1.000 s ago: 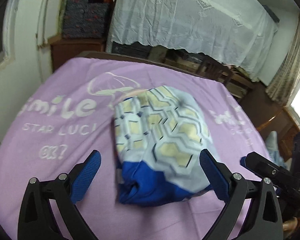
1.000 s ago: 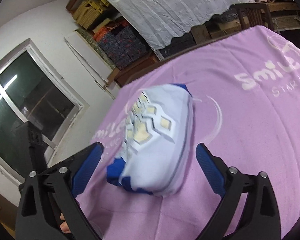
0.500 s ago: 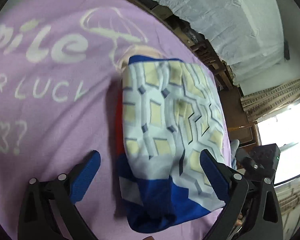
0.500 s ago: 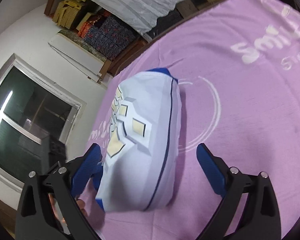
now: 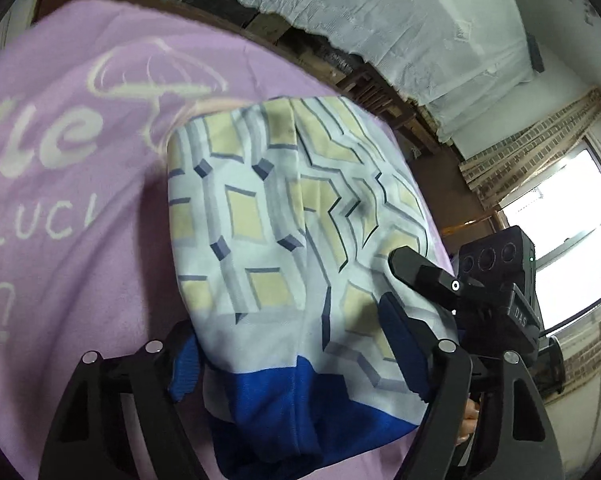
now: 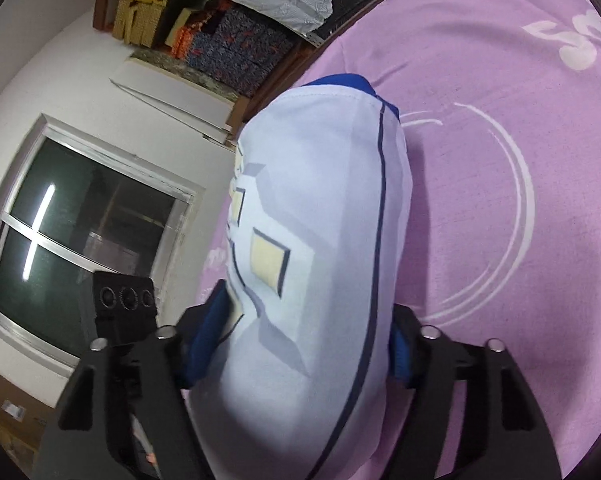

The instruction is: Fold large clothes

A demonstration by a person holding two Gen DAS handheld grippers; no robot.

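The folded garment [image 5: 284, 216] is a thick white bundle with yellow and grey geometric print and a blue hem, lying on the purple sheet [image 5: 60, 208]. My left gripper [image 5: 296, 360] straddles its blue end, blue pads pressed against both sides. My right gripper [image 6: 300, 344] grips the opposite end of the same bundle [image 6: 320, 264], pads squeezed against its sides. The right gripper's body [image 5: 496, 300] shows in the left wrist view, and the left gripper's body [image 6: 124, 312] shows in the right wrist view.
The purple sheet [image 6: 520, 160] has white "smile" lettering and spreads wide to the right of the bundle. White lace cloth [image 5: 400, 20] hangs behind, with dark wooden furniture below. A window [image 6: 80, 240] and stacked boxes [image 6: 228, 44] stand beyond the bed edge.
Both grippers moved in onto the bundle from opposite ends and closed their jaws from wide open to pressing on its sides.
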